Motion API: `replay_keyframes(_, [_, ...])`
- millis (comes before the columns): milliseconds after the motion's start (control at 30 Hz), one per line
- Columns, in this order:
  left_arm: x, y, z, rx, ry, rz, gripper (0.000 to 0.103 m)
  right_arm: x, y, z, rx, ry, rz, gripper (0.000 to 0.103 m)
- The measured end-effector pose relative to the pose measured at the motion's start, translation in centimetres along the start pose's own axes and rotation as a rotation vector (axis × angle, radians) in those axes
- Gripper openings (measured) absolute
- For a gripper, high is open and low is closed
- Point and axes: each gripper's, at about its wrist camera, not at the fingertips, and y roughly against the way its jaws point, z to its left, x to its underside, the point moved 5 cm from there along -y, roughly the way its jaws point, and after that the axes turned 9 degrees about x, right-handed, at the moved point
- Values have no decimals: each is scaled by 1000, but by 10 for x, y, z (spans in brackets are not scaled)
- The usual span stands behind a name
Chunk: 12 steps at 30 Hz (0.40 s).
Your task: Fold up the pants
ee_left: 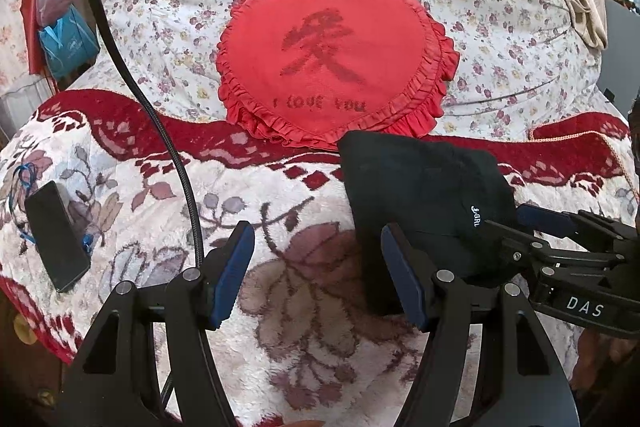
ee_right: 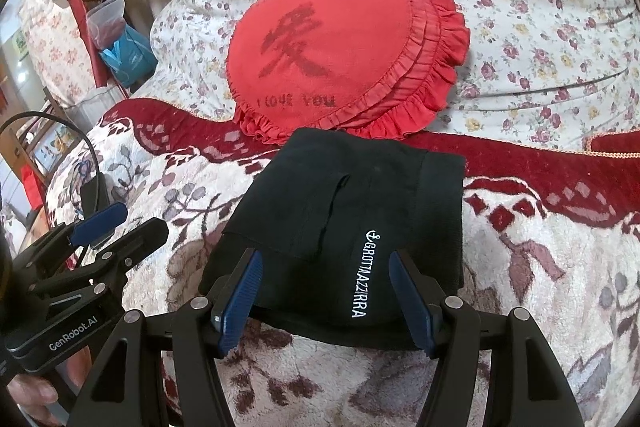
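My black pants [ee_right: 352, 227] lie folded into a compact bundle on the bed's blanket [ee_right: 540, 267], apparently finished, with my left gripper [ee_left: 318, 275] and right gripper [ee_right: 326, 297] fingers spread, holding nothing.

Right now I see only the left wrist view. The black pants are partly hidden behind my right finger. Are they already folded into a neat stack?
Observer: Yes. In the right wrist view the black pants lie as a compact rectangular stack on the floral blanket.
Operator: I read only a few white letters on them. What is the whole word?
Observer: It reads GROTTNAZZIRRA, running along the stack, with a small anchor mark at its far end.
Operator: Is the right gripper holding the pants?
Observer: No. The right gripper is open, one finger on each side of the stack's near edge, not pinching it. The left gripper is open too, over bare blanket.
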Motion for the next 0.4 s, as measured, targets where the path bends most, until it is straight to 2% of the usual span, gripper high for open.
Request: replay_keyframes(400, [1,2,0,5,4,-9,66,1,0,-3,5,-6,0,64])
